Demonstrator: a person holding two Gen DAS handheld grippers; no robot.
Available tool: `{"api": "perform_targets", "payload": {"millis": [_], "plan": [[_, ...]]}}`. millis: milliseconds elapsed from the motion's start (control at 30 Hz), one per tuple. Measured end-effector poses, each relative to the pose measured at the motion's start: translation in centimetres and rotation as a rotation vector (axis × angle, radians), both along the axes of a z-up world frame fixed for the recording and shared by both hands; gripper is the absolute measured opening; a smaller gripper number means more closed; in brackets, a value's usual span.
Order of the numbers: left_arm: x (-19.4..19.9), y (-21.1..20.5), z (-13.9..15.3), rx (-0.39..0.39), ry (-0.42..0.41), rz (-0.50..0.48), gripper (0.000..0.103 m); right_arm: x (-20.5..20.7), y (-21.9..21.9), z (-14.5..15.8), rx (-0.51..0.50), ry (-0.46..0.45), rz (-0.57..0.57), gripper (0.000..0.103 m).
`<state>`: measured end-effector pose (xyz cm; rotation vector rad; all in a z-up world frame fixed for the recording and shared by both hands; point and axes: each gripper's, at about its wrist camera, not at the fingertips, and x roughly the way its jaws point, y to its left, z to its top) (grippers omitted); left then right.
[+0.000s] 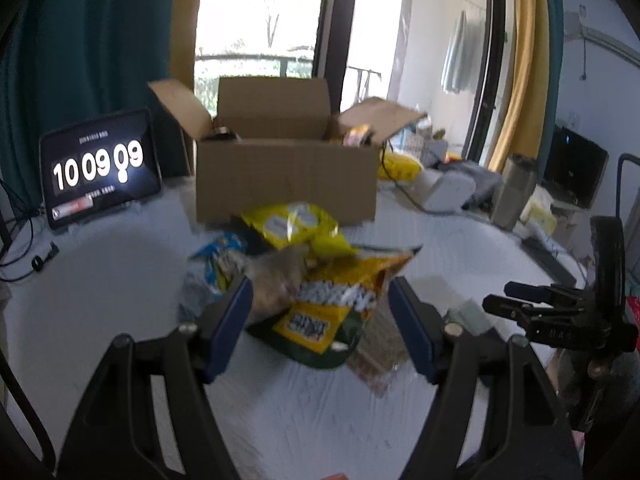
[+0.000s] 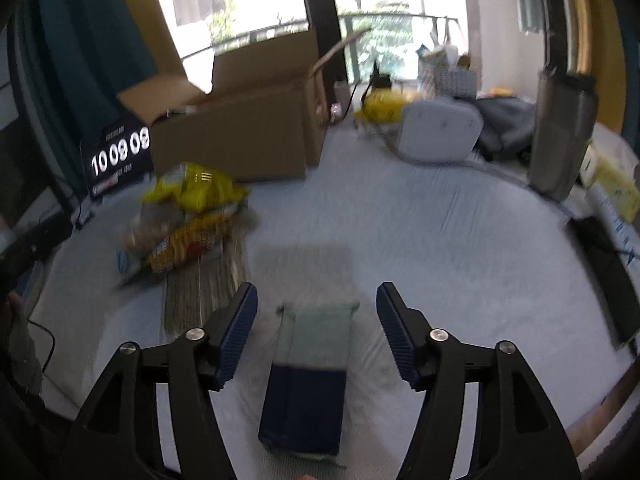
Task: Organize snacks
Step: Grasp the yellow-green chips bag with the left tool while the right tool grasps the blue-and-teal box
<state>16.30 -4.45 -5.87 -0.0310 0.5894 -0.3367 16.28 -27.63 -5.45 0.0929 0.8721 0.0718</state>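
Snacks (image 1: 304,276) heap before the open box (image 1: 286,176); 1 green-and-navy packet (image 2: 310,376) lies lengthwise between the right gripper's (image 2: 316,304) spread fingers, untouched; left gripper (image 1: 320,300) spread, empty.

Daylight pours through the windows (image 1: 260,12) at the top of both frames, blown out to white. The snack pile (image 1: 304,276) at centre is smeared with motion blur. Fisheye curvature bends the edges, and the corners fall to black.
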Motion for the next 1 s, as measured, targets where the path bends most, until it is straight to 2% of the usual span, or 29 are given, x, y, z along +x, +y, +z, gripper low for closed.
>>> {"api": "perform_targets", "payload": {"millis": [367, 433, 600, 667, 733, 1000], "plan": [[1.2, -1.6, -3.1, 0.048, 0.077, -0.044, 0.072, 0.0, 1.1, -3.7, 0.010, 0.121, 0.077, 0.070], [1.6, -2.3, -3.3, 0.070, 0.076, -0.062, 0.072, 0.0, 1.7, -4.1, -0.016, 0.113, 0.091, 0.075], [3.4, -4.0, -4.6, 0.173, 0.101, -0.077, 0.072, 0.4, 2.2, -4.3, -0.056, 0.102, 0.111, 0.076], [4.1, -4.6, -5.0, 0.209, 0.113, -0.080, 0.072, 0.6, 2.3, -4.4, -0.077, 0.098, 0.115, 0.073], [4.6, -4.8, -5.2, 0.227, 0.114, -0.075, 0.072, 0.8, 2.3, -4.5, -0.114, 0.093, 0.110, 0.054], [6.6, -6.5, -5.3, 0.300, 0.072, -0.129, 0.072, 2.4, 0.3, -3.9, -0.046, 0.081, 0.096, 0.054]]}}
